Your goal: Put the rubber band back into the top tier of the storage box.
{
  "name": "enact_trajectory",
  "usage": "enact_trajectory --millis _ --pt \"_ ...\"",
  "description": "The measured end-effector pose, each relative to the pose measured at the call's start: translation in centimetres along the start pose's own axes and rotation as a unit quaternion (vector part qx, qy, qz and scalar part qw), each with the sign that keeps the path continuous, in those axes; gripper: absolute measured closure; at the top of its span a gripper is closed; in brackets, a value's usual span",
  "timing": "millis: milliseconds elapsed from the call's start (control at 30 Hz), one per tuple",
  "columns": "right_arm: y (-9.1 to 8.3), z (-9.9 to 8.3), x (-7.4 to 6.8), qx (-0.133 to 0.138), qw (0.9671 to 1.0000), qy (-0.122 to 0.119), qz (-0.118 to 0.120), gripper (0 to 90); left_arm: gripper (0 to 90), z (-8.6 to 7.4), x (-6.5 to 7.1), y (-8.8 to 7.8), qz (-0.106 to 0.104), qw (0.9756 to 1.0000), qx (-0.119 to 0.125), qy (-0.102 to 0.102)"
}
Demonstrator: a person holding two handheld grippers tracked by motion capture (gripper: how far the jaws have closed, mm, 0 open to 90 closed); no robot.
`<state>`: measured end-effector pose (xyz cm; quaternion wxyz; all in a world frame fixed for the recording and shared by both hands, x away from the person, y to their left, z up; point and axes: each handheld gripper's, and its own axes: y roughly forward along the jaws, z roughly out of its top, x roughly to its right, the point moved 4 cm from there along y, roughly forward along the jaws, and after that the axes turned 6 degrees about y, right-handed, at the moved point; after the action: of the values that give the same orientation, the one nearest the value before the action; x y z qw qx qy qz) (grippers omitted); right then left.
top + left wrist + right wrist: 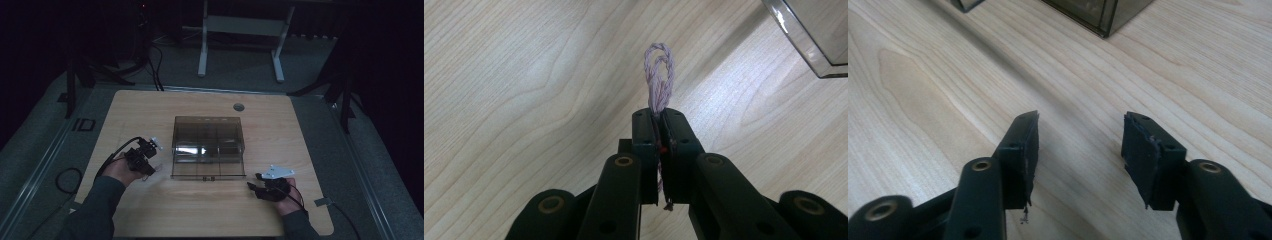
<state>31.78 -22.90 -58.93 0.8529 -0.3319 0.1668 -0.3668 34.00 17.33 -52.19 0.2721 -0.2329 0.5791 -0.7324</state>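
1. The left gripper (659, 117) is clamped on a loop of pale twisted string (659, 75); the loop sticks up past the jaw tips at the centre of the left gripper view, with a short end hanging below the pads.
2. In the high view that left gripper (150, 159) sits at centre left, just beside the left wall of the smoky clear box (207, 147), over the table (150, 215).
3. The right gripper (1080, 145) has its jaws well apart and holds nothing; in the high view it (257, 182) rests at lower right, near the box's front right corner.
4. Risk, as I judge it: the string is thin and held only by a narrow pinch, so a jerk or a slight easing of the jaws could let it slip out.
5. The free loop could also snag on the box rim (804, 47) at the upper right of the left gripper view if carried across too low.
6. The box is light-looking; a knock from either gripper might shove it.
7. Room: bare wood lies open all along the lower part of the high view and to both sides; the table's near edge is close behind the hands.
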Motion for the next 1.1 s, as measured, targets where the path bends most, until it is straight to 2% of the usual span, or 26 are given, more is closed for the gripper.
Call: enact_trajectory --millis 400,900,1100 --pt "0.2 -0.1 0.4 0.005 0.9998 0.016 0.004 44.5 86.1 0.1 -0.1 -0.8 -0.003 1.0000 0.004 0.005" --pt "0.3 -0.1 0.5 0.011 0.9998 0.016 0.009 39.3 86.0 0.3 -0.3 -1.9 -0.003 0.9999 0.007 0.010" --pt "0.4 -0.1 0.4 0.007 0.9999 0.011 0.011 32.1 86.0 0.5 -0.3 -2.4 -0.003 0.9999 0.009 0.012"
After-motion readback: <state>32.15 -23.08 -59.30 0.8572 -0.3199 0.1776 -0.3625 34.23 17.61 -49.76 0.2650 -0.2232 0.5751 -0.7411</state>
